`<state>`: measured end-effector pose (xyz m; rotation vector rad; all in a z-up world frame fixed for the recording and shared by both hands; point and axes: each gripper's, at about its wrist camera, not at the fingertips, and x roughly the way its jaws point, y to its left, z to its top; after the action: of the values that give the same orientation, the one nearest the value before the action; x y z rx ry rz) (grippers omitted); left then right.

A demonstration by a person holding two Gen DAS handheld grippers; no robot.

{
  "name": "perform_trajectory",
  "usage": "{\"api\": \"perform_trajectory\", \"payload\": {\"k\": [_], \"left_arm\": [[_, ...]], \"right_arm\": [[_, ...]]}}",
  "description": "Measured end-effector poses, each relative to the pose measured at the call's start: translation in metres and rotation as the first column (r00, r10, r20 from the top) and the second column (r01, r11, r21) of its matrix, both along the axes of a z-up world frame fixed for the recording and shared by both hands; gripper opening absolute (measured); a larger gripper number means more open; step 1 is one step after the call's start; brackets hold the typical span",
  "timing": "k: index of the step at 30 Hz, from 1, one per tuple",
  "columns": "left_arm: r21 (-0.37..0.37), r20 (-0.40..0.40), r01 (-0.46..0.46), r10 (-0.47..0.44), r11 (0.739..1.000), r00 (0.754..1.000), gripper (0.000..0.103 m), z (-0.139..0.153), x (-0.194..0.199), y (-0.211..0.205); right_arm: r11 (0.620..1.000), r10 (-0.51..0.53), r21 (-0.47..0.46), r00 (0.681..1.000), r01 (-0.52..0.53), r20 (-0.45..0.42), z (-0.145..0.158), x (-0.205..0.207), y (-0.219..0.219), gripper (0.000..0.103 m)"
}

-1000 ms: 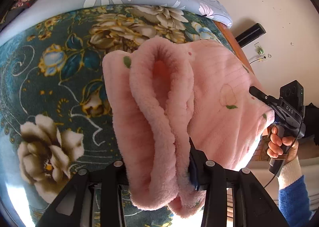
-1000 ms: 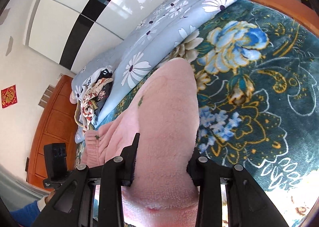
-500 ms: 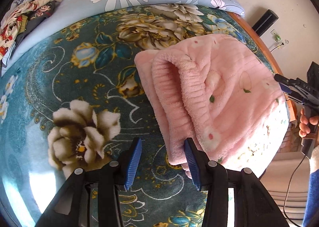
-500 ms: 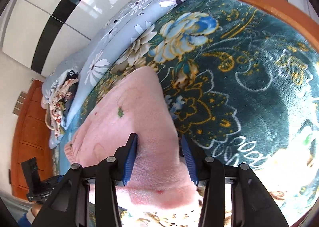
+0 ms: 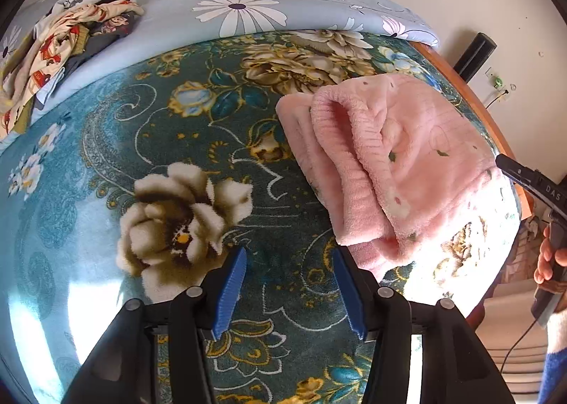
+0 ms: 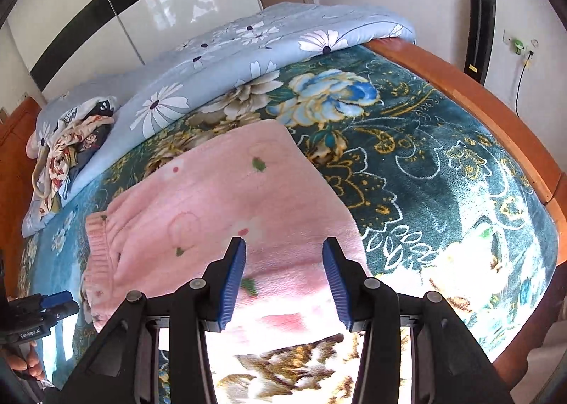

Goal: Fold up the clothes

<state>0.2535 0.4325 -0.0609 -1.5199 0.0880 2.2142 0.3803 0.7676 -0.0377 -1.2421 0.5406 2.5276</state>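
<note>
A pink fleece garment (image 5: 400, 163) with small flower prints lies folded on the teal flowered blanket (image 5: 149, 141) of the bed, near its right front edge. It also shows in the right wrist view (image 6: 226, 198), spread flat with its ribbed cuff to the left. My left gripper (image 5: 288, 271) is open and empty, just left of and in front of the garment. My right gripper (image 6: 283, 262) is open and empty, above the garment's near edge. The right gripper also shows in the left wrist view (image 5: 531, 180), and the left one in the right wrist view (image 6: 53, 301).
A light blue daisy quilt (image 5: 248, 3) lies along the far side of the bed, with a heap of patterned clothes (image 5: 67, 35) on it at the left. The wooden bed frame (image 6: 478, 102) runs along the right. A black upright device (image 6: 478, 35) stands by the wall.
Both grippers have let go of the pink garment and pulled back from it. The garment now lies folded on the blanket.
</note>
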Motion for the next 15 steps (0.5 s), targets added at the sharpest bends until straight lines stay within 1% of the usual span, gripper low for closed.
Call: {"api": "perform_trajectory", "payload": {"k": [3,5,6,7,8,10,11,15], "left_arm": [[0.039,-0.019,-0.014,0.015,0.999,1.0,0.066,0.001,0.011,-0.004],[0.061,-0.035,-0.019,0.021,0.998,0.999,0.068,0.003,0.018,-0.006],[0.058,-0.054,-0.017,0.02,0.998,0.998,0.07,0.004,0.022,-0.007],[0.051,-0.077,-0.014,0.018,0.999,0.997,0.074,0.006,0.026,-0.007],[0.044,-0.099,-0.012,0.016,0.999,0.995,0.077,0.008,0.03,-0.008],[0.043,-0.121,-0.009,0.014,0.999,0.993,0.085,0.01,0.036,-0.01],[0.045,-0.129,-0.007,0.013,0.999,0.992,0.086,0.011,0.038,-0.011],[0.078,-0.114,-0.027,0.036,0.997,0.993,0.093,0.012,0.04,-0.018]], "right_arm": [[0.999,0.038,0.016,0.999,-0.038,-0.009,0.0,0.008,-0.04,0.047],[0.997,0.074,0.016,0.997,-0.074,0.012,-0.01,0.008,-0.066,0.049],[0.997,0.082,0.011,0.996,-0.082,0.027,-0.016,0.009,-0.077,0.055],[0.996,0.086,0.007,0.995,-0.087,0.044,-0.023,0.009,-0.086,0.062],[0.996,0.087,0.005,0.994,-0.088,0.062,-0.029,0.009,-0.093,0.065],[0.996,0.086,0.003,0.991,-0.087,0.098,-0.04,0.008,-0.107,0.066],[0.997,0.082,0.002,0.99,-0.082,0.114,-0.044,0.007,-0.111,0.066],[0.998,0.044,-0.043,0.988,-0.038,0.147,-0.054,0.005,-0.12,0.08]]}}
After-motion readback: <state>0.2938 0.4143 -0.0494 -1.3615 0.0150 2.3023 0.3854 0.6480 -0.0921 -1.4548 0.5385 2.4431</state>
